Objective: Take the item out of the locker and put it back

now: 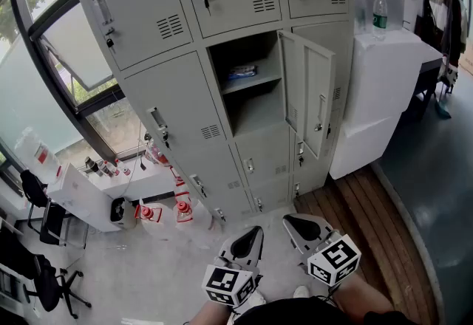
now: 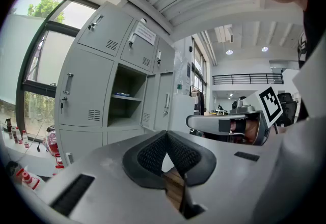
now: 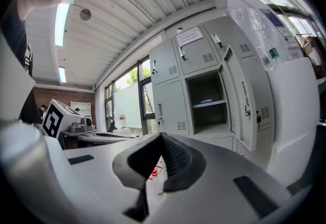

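Jaws together on left gripper (image 1: 253,235) and right gripper (image 1: 294,221); one item (image 1: 242,72).

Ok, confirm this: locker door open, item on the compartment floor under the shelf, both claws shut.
Wrong on the item: it lies on the shelf, not below it, as the head view shows. The door is open; the left claw and right claw are shut.

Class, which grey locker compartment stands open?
The middle-column grey metal locker compartment, door swung right, a flat blue item on its shelf; the others look shut.
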Demonstrator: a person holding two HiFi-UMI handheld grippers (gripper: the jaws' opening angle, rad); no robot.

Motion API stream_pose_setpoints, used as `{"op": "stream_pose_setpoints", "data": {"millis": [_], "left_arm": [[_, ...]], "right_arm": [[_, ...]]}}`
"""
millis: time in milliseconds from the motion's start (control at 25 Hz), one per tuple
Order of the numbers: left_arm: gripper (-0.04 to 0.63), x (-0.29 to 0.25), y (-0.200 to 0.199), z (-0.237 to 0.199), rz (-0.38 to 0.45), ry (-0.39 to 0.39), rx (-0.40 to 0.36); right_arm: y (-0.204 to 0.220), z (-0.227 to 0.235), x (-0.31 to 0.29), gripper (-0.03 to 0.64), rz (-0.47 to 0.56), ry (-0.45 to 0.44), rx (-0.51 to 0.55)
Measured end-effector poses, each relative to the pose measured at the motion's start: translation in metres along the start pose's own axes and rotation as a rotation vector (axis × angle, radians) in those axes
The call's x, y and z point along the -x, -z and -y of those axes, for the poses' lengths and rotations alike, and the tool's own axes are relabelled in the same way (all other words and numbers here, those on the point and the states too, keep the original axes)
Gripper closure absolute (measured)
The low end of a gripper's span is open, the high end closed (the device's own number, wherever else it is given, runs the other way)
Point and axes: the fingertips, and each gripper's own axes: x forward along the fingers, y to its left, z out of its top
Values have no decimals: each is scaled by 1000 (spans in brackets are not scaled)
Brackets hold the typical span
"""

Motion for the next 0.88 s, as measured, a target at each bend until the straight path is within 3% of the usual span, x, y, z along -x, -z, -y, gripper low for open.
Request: {"op": "stream_pose_setpoints", "data": {"millis": [880], "left_arm": [[578,-28,7,44,-9,-9,10]], "right_arm": [[2,41,39,566,12,5,-23]]}}
